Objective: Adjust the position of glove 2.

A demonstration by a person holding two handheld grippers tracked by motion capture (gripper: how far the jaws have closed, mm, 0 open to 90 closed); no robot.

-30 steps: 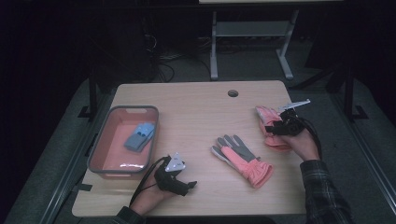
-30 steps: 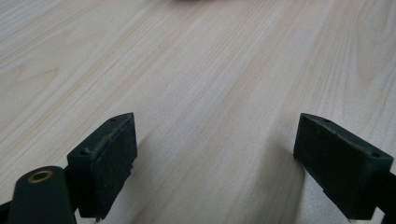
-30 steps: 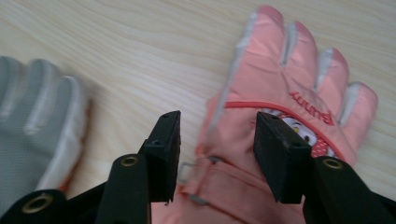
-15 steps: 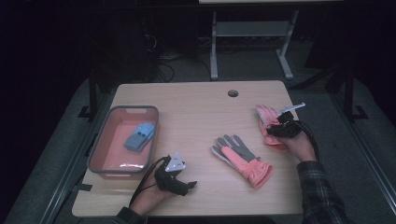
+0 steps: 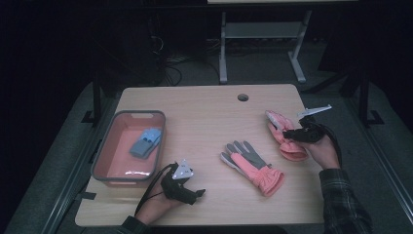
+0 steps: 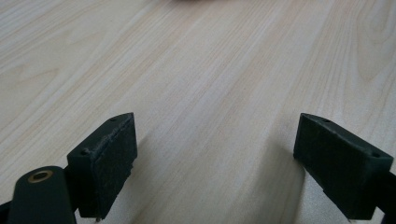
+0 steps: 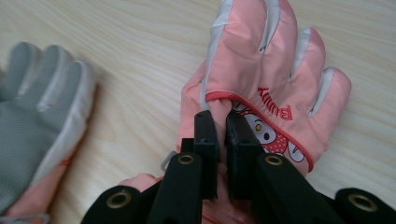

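**High view: right gripper pinches the far glove**

High view has the right gripper at the right edge of the worktop, its fingers having just been closing and now clamped on a fold of the pink glove. A second glove lies palm-up near the middle, well apart from the red bin, which holds a blue item. The left gripper rests near the front edge, fingers wide with nothing between them.

To do this well, I'd lift slowly and check the pinch has enough fabric; a thin fold could slip out.

The right gripper view shows what the high view cannot: the fold bunched between the fingers, and the cartoon print. The left gripper view shows bare wood between its fingers.
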